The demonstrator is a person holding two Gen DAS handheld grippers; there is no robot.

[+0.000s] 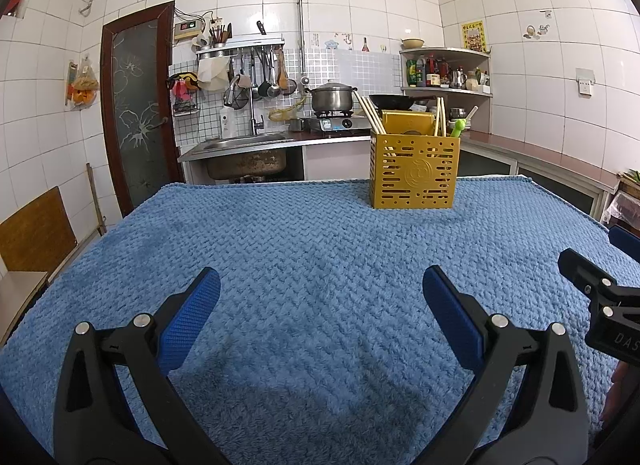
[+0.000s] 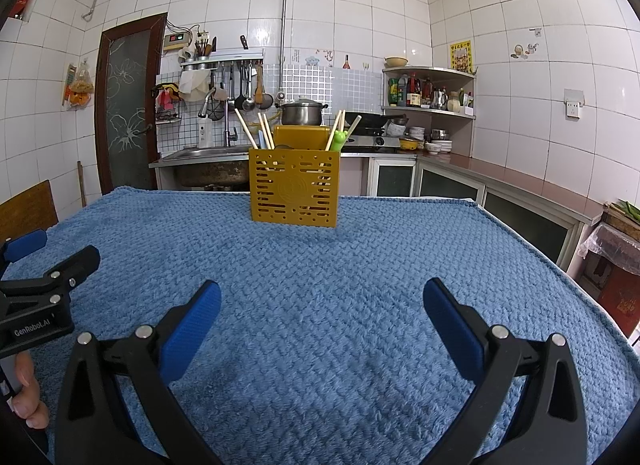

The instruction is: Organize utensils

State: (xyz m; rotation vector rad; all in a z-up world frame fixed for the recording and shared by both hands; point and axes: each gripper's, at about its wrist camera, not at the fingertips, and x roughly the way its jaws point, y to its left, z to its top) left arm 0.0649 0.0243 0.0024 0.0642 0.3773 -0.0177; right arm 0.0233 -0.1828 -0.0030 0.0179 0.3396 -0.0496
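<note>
"GenRobot.AI" — on the left gripper (image 2: pixel 38 261); "DAS" — right gripper (image 1: pixel 600 297).

The left gripper (image 1: pixel 321 289) stood wide apart and empty at the bottom of the frame, over the blue towel (image 1: pixel 300 249). Right of centre, a yellow utensil holder (image 1: pixel 415 173) held chopsticks (image 1: pixel 370 114). The right gripper (image 1: pixel 600 297) edged in at lower right.

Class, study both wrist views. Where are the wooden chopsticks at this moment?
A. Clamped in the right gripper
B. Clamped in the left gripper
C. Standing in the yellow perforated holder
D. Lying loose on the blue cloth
C: the chopsticks stick up out of the yellow holder, while the left gripper and right gripper are both open and hold nothing above the blue cloth.
</note>
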